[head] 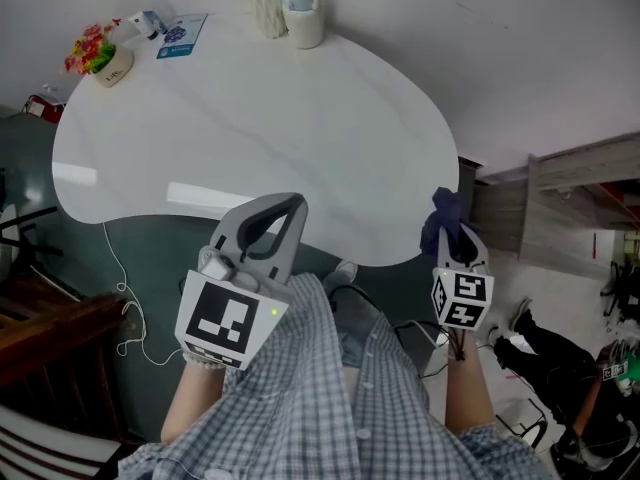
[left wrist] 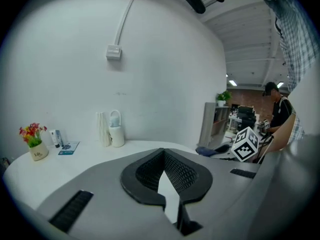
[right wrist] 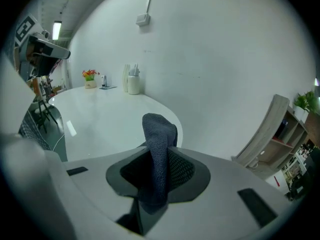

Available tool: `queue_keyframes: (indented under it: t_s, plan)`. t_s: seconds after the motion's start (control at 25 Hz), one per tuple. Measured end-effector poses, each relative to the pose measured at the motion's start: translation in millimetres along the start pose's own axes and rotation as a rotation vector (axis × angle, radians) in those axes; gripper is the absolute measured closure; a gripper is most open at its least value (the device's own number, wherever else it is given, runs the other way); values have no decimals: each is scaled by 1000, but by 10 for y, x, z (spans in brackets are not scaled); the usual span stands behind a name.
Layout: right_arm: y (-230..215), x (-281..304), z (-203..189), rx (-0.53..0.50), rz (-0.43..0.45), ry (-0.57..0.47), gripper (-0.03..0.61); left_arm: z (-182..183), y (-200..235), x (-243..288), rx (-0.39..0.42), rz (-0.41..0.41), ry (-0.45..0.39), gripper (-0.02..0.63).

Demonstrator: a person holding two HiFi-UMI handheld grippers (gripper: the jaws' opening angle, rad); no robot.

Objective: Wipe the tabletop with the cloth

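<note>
The white tabletop [head: 250,118] spreads out in front of me in the head view. My right gripper [head: 452,233] hovers just off the table's right front edge, shut on a dark blue cloth [head: 443,211]. In the right gripper view the cloth [right wrist: 160,134] stands up between the closed jaws of that gripper [right wrist: 159,151], with the table [right wrist: 100,114] beyond it. My left gripper [head: 293,204] is over the table's front edge, its jaws shut with nothing in them. The left gripper view shows those jaws [left wrist: 163,151] meeting at the tip.
At the far edge stand a white ribbed vase [head: 266,3] and a white holder [head: 304,16]. A flower pot [head: 100,56], a small bottle [head: 150,20] and a leaflet [head: 182,36] sit far left. A wooden shelf [head: 570,198] is to the right, and a white cable [head: 120,288] hangs at the front left.
</note>
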State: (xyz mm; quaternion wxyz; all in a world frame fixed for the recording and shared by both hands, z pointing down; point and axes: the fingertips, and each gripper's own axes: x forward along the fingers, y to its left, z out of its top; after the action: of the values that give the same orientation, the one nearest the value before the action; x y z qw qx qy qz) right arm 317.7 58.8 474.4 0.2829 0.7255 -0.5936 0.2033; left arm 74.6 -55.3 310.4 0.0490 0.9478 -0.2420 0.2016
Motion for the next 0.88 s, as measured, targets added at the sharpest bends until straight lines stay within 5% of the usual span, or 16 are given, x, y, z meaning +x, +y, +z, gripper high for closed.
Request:
queue_keyframes:
  t_s: [0.36,0.88]
  plan:
    - [38,279,-227,-27,50,87,495,-84,52,-127,-25,70,24,609]
    - [92,296,-261,18,10,96,495,-118,150,-165,-13,43,28,609]
